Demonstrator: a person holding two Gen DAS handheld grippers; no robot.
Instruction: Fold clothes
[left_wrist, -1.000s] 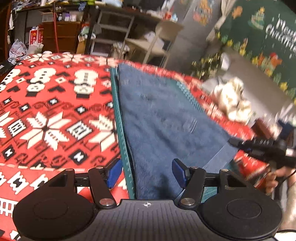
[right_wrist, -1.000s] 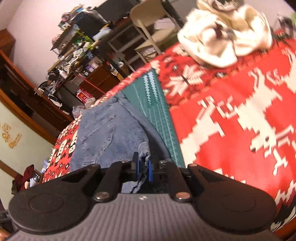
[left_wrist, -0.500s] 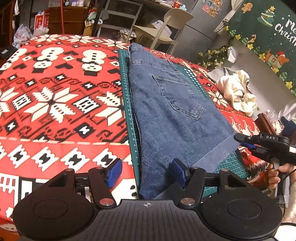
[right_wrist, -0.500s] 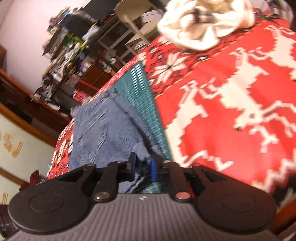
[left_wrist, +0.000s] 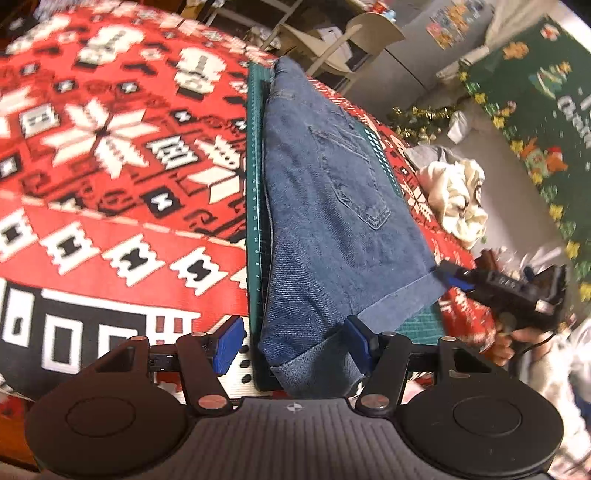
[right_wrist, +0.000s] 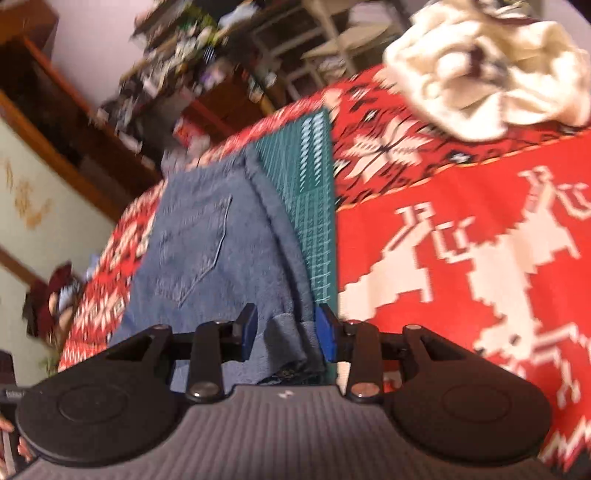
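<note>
The jeans (left_wrist: 325, 221) lie on a mat (left_wrist: 253, 206) on the surface (left_wrist: 110, 177), stretching ahead of the left claw (left_wrist: 291, 345). A heaped garment (left_wrist: 458, 195) lies ahead to its right, beyond the right claw (left_wrist: 448, 275).

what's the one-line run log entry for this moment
stage: fold laid | jeans: folded on green mat | left hand-held gripper: open at hem | right hand-held gripper: opening, cuff between

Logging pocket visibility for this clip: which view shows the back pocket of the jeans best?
Left wrist view: the back pocket is sharp, its stitching and pointed bottom fully traceable on the jeans. The right wrist view shows the same pocket whole but motion-blurred and tilted, its stitching faint.
</note>
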